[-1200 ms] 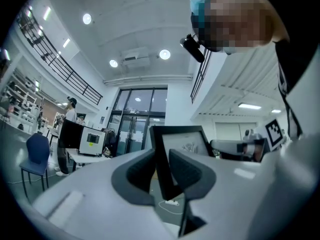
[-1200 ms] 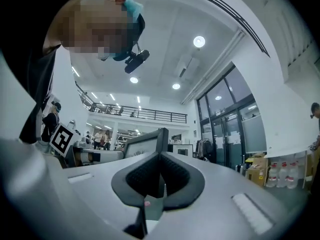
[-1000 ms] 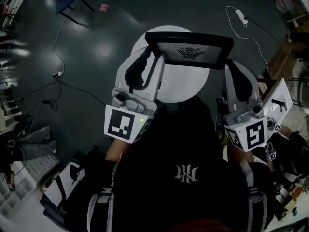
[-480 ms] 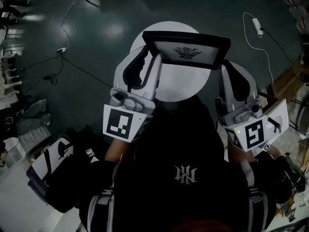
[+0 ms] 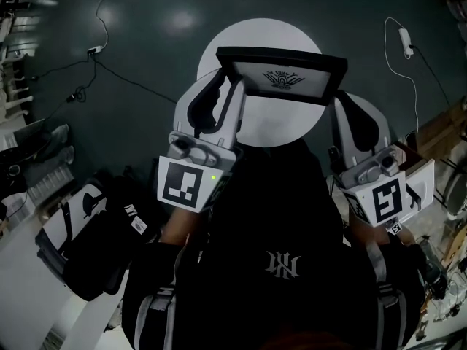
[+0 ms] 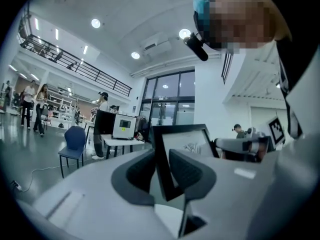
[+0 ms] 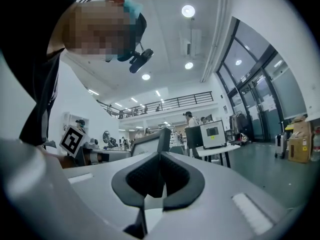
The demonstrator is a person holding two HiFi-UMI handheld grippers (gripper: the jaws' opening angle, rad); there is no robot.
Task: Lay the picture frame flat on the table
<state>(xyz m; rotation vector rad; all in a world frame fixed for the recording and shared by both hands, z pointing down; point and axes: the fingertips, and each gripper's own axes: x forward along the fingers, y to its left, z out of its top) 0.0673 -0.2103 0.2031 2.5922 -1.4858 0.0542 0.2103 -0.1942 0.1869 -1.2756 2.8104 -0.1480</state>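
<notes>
black picture frame with a pale print point(image 5: 281, 75): smooth moulding, a faint satin sheen along the top edge, and the print inside looks matt, like paper. the left tool point(image 5: 221, 99) and the right tool point(image 5: 356, 117) both wear pale grey plastic shells, smooth and matt. their pads point(image 6: 187, 172) are dark, finely ribbed, rubbery-looking. the black-and-white marker cube point(image 5: 182, 184) is flat print, no shine. round white worktop point(image 5: 226, 49), smooth, no glare. the dark green floor point(image 5: 146, 42) is glossy, throwing back lamp spots. the person's black cloth top point(image 5: 281, 297) is soft and matt.
</notes>
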